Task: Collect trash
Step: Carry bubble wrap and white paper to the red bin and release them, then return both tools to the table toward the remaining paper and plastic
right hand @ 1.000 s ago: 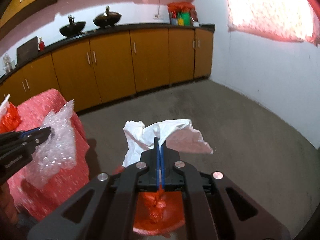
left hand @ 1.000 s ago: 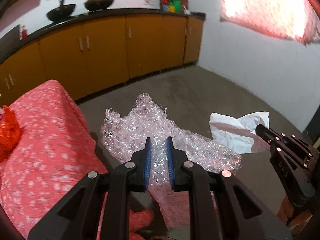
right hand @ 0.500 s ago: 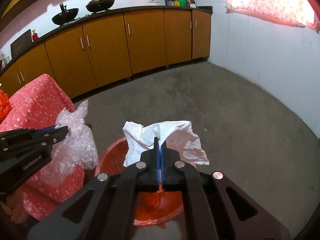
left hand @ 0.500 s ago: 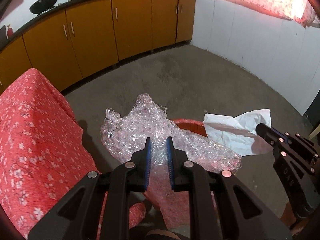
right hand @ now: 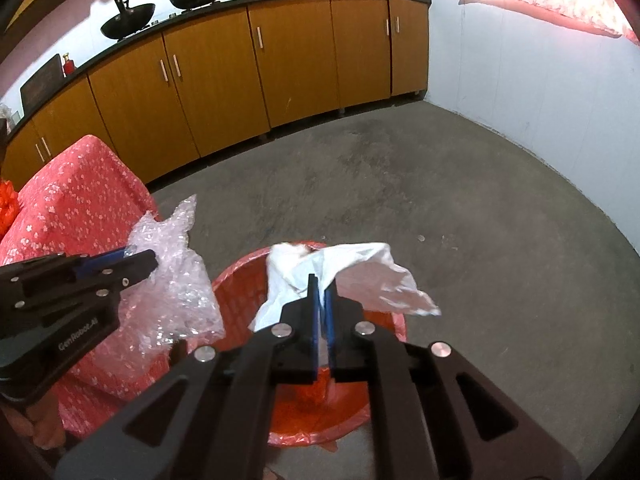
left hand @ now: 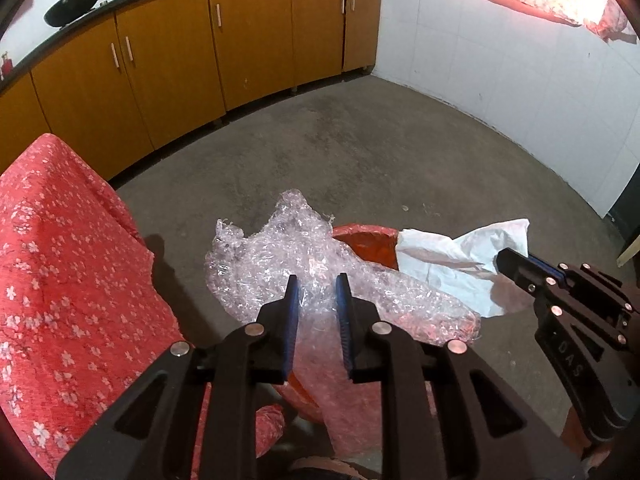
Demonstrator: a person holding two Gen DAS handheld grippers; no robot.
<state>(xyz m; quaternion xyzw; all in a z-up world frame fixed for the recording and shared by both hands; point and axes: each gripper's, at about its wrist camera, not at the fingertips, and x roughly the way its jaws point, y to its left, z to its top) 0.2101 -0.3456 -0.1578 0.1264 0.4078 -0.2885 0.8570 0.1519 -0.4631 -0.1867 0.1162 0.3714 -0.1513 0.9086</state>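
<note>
Both loads now swung over red-lined bin (right hand: 240,280) below: left gripper (left hand: 316,292) pinching bubble wrap (left hand: 276,256), right gripper (right hand: 322,292) clamping white paper (right hand: 372,276); release due.

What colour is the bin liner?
Red-orange bin liner, clearest in the right wrist view.

Both black grippers bear silver screws and blue-padded fingers (left hand: 291,312), white lettering alongside.
</note>
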